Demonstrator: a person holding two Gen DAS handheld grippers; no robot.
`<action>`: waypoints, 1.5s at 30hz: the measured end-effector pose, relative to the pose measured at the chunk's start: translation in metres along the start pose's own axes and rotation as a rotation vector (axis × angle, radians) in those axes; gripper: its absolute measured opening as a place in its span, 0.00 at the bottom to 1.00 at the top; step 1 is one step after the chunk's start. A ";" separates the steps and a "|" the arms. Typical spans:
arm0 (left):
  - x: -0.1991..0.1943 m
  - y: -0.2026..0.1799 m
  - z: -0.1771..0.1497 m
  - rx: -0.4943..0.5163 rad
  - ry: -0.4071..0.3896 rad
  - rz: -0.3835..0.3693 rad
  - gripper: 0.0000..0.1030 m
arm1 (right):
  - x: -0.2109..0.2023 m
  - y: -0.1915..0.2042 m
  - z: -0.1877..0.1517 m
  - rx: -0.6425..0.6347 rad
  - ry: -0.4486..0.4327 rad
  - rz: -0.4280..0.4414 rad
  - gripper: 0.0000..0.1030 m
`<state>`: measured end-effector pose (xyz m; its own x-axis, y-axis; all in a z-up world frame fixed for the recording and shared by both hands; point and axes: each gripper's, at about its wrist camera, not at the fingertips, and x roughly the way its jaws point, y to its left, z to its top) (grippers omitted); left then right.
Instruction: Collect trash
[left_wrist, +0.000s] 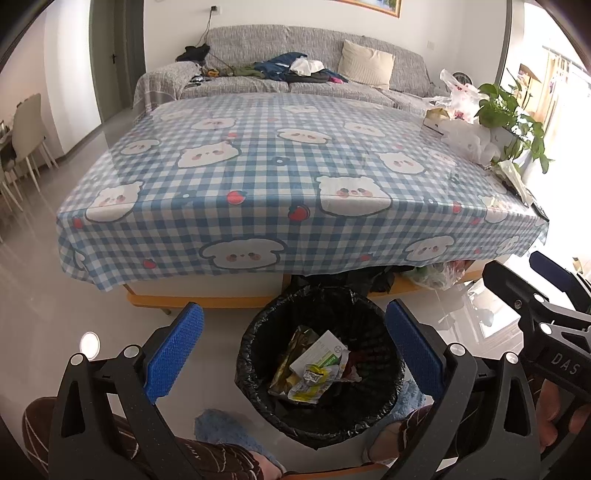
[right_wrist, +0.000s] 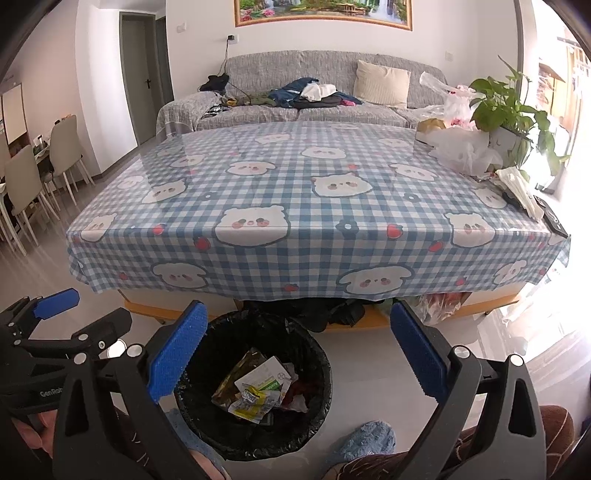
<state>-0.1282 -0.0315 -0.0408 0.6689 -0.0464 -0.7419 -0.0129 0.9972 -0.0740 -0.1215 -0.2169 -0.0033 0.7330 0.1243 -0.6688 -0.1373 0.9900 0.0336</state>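
Nearest: left gripper (left_wrist: 293, 341) and right gripper (right_wrist: 299, 349) both spread wide and empty, poised above black-lined bin (left_wrist: 258, 402) on floor between slippered feet; wrappers and a card box (left_wrist: 319, 354) already lying inside. Beyond: checked tablecloth (left_wrist: 258, 166) bare across the middle, remaining candidates apparently the plastic bags (left_wrist: 461, 136) and wrappers (left_wrist: 515, 177) beside potted plant (left_wrist: 506, 107) at far right edge. Next step, by judgement: reach with right gripper, pinch loose film at a bunched fold, avoid snagging plant leaves.
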 end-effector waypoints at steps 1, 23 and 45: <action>0.000 0.000 0.000 -0.001 0.000 0.001 0.94 | 0.000 0.000 0.000 -0.001 -0.001 0.000 0.92; -0.002 -0.001 0.001 -0.009 -0.007 0.008 0.94 | 0.009 -0.004 -0.002 0.017 0.030 0.019 0.92; -0.001 -0.003 0.002 0.010 -0.003 0.032 0.94 | 0.010 -0.004 -0.002 0.017 0.031 0.019 0.92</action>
<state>-0.1272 -0.0345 -0.0389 0.6705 -0.0139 -0.7418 -0.0269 0.9987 -0.0431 -0.1144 -0.2201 -0.0117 0.7094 0.1411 -0.6906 -0.1395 0.9885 0.0587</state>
